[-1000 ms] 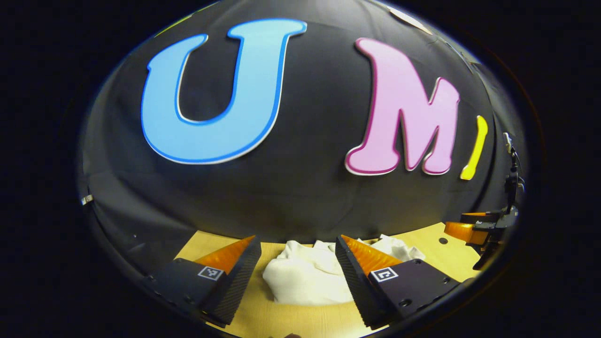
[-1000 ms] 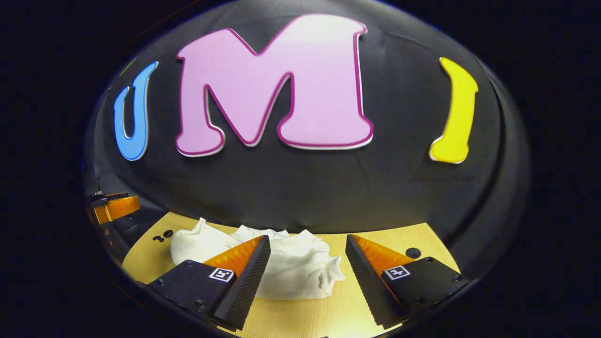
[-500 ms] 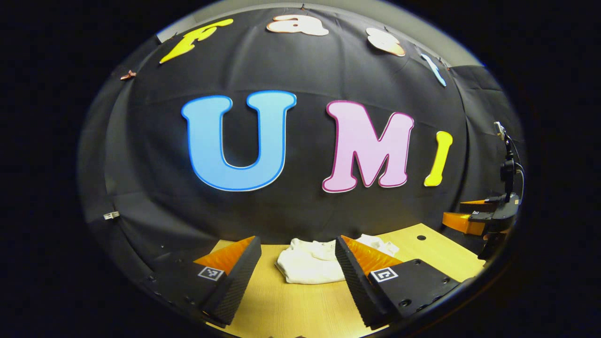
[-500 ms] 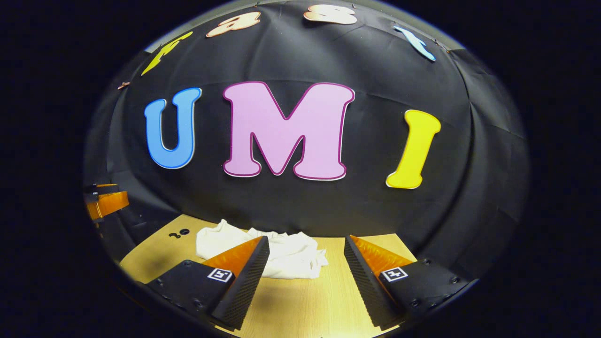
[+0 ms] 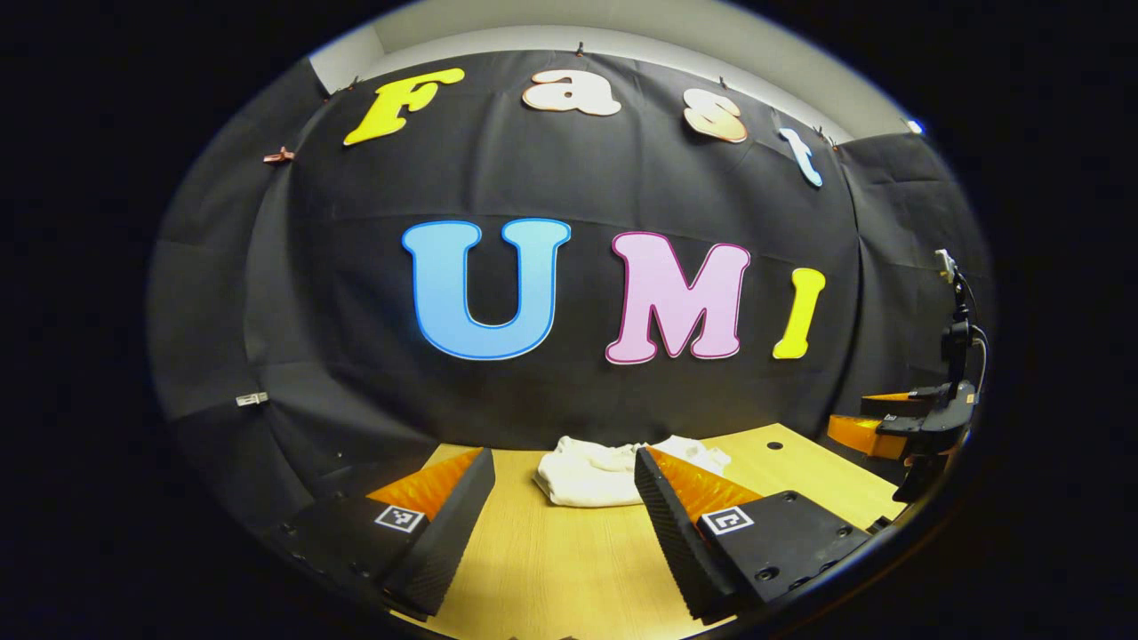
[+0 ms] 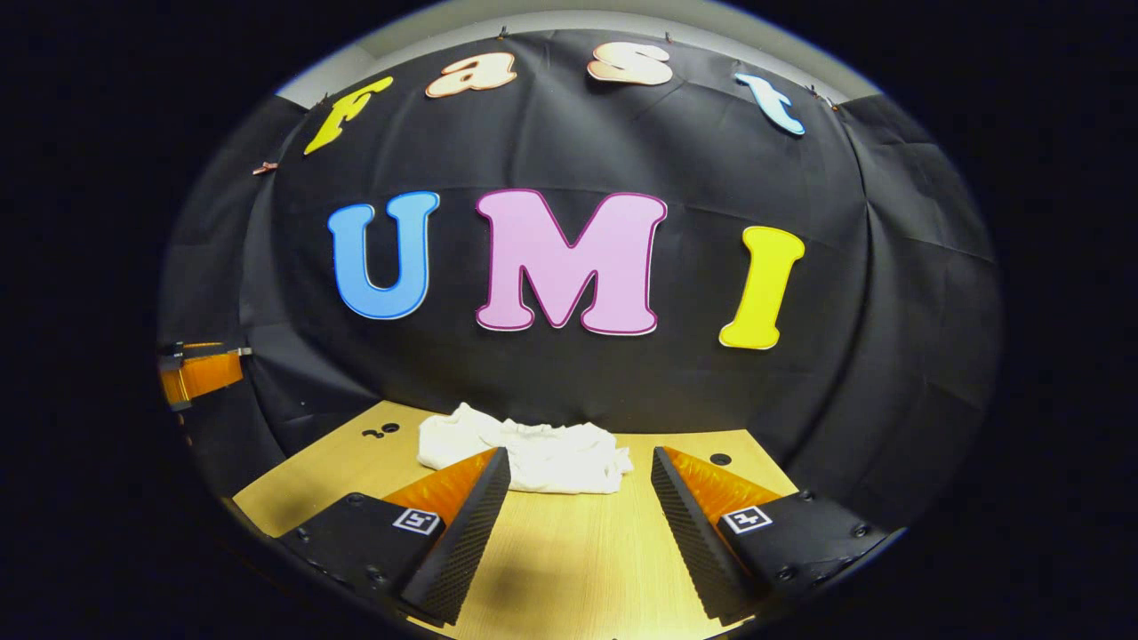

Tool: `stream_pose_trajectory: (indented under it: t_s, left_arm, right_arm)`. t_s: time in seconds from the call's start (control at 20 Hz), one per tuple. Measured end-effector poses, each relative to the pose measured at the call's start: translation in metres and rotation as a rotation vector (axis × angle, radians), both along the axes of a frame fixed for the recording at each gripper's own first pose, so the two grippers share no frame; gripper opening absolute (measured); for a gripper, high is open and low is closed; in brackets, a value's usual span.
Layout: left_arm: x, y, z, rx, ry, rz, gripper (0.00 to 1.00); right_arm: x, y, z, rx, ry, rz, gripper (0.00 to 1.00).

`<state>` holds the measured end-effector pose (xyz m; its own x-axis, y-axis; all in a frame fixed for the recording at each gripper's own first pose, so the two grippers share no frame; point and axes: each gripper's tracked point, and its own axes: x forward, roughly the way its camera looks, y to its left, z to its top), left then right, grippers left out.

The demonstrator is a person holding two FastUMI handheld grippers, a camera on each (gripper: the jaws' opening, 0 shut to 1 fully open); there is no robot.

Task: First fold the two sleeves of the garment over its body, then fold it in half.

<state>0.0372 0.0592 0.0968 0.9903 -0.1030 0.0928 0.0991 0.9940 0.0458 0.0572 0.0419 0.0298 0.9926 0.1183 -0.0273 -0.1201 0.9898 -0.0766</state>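
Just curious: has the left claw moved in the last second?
Yes. The left claw has backed away from the wall: the white garment by it looks smaller and farther off.

Ahead of the claw, a black cloth wall [image 6: 569, 391] is hanging in folds, clipped along its top edge under a pale wall [image 5: 622, 31]. A light wood table [image 6: 569, 569] is lying below the claw, reaching to the cloth, with small round holes [image 6: 720, 460] showing near its far edge. Light is glaring off the wood.
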Motion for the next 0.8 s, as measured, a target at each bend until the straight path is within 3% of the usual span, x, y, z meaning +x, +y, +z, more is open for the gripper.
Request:
stream_pose_trajectory:
  t_s: [0.35,0.8]
  left_arm:
    - [-0.040,-0.001,-0.050,-0.046,-0.006,-0.025,0.97]
    - [-0.047,-0.010,-0.076,-0.051,0.017,-0.082,0.98]
  right_arm:
    - [-0.053,0.010,-0.034,0.064,0.031,0.008,0.98]
    - [-0.063,-0.004,-0.042,0.081,0.038,-0.016,0.98]
